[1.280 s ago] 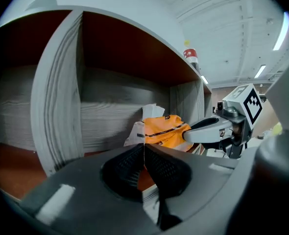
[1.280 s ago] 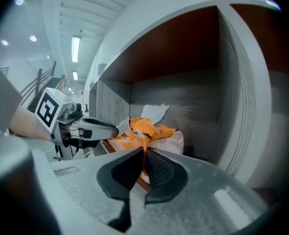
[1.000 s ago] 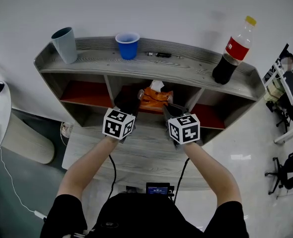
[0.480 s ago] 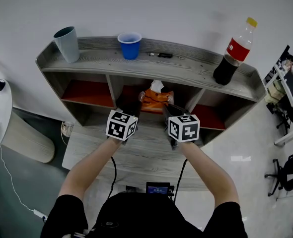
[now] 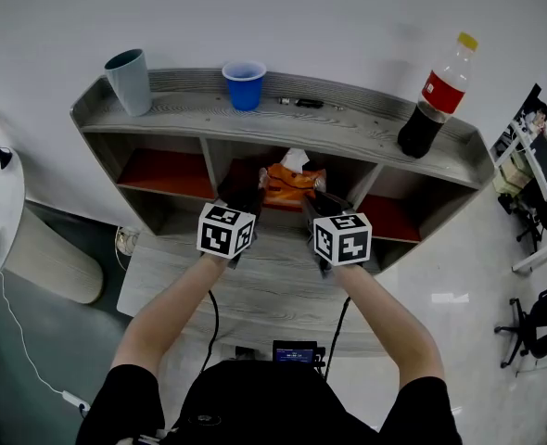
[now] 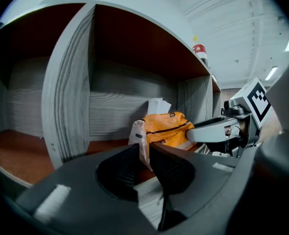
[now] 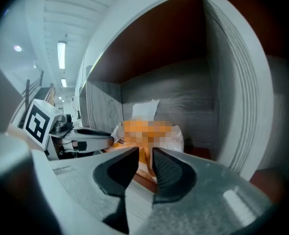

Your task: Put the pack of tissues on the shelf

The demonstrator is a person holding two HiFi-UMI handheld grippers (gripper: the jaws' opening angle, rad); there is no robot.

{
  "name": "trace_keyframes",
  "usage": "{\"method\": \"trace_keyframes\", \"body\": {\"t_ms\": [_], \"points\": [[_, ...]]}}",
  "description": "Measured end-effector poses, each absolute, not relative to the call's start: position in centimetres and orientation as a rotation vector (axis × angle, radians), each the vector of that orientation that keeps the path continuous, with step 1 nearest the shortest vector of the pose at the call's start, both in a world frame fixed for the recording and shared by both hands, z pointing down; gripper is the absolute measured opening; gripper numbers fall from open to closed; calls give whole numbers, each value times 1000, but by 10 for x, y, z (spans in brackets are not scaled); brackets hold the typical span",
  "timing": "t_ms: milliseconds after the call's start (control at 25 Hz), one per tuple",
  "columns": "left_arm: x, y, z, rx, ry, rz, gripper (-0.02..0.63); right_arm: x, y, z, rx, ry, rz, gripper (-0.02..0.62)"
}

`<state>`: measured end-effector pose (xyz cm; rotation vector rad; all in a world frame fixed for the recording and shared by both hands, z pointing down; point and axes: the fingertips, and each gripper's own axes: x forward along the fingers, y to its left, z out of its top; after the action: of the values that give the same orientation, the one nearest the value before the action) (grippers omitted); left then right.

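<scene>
From the head view we see the pack of tissues (image 5: 290, 184) lying in the middle compartment of the shelf (image 5: 348, 130), under the top board and a little back from the front edge. The left gripper (image 5: 244, 188) stands at its left end and the right gripper (image 5: 318, 193) at its right end, both reaching in from the front.

In the left gripper view the jaws have just been opening and stand slightly spread. The pack's crimped wrapper flap hangs in the gap between them, and we judge that the pads do not press on it. The pack rests on the compartment floor, with a white tissue poking up from its top.

In the right gripper view the jaws have likewise just been opening. They stand apart, with the pack's other end showing in the gap, not pinched.

We judge the placing done and the release in hand. The next move calls for drawing both grippers straight back out, jaws spread, so neither flap snags and drags the pack toward the front edge.
</scene>
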<state>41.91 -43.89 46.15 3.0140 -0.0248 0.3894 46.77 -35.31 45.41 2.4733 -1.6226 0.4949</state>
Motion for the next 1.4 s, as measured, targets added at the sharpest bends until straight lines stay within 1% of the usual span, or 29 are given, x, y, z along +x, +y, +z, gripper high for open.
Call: {"method": "trace_keyframes", "body": {"t_ms": [120, 280, 600, 680, 800, 880, 960, 1040, 1080, 1400], "points": [[419, -440, 456, 2997, -14, 359, 111, 467, -353, 449, 2476, -1625, 462, 103], [417, -437, 450, 3028, 2, 354, 150, 467, -352, 442, 2502, -1627, 417, 144], [396, -414, 425, 3188, 93, 254, 155, 447, -338, 412, 2486, -1689, 242, 146], [387, -404, 420, 3210, 135, 210, 139, 436, -332, 408, 2453, -1705, 193, 145], [375, -389, 415, 3210, 194, 145, 89, 420, -322, 406, 2420, -1735, 140, 125], [368, -380, 418, 3187, 231, 134, 33, 412, -315, 408, 2416, -1753, 131, 84], [363, -372, 424, 3160, 251, 136, 4, 407, -309, 415, 2422, -1764, 149, 35], [359, -366, 434, 3146, 256, 151, 4, 403, -306, 425, 2430, -1775, 183, 8], [357, -361, 439, 3143, 260, 162, 4, 401, -304, 430, 2435, -1779, 201, 5], [346, -337, 476, 3072, 279, 237, 4, 397, -290, 458, 2474, -1785, 299, 5]]}}
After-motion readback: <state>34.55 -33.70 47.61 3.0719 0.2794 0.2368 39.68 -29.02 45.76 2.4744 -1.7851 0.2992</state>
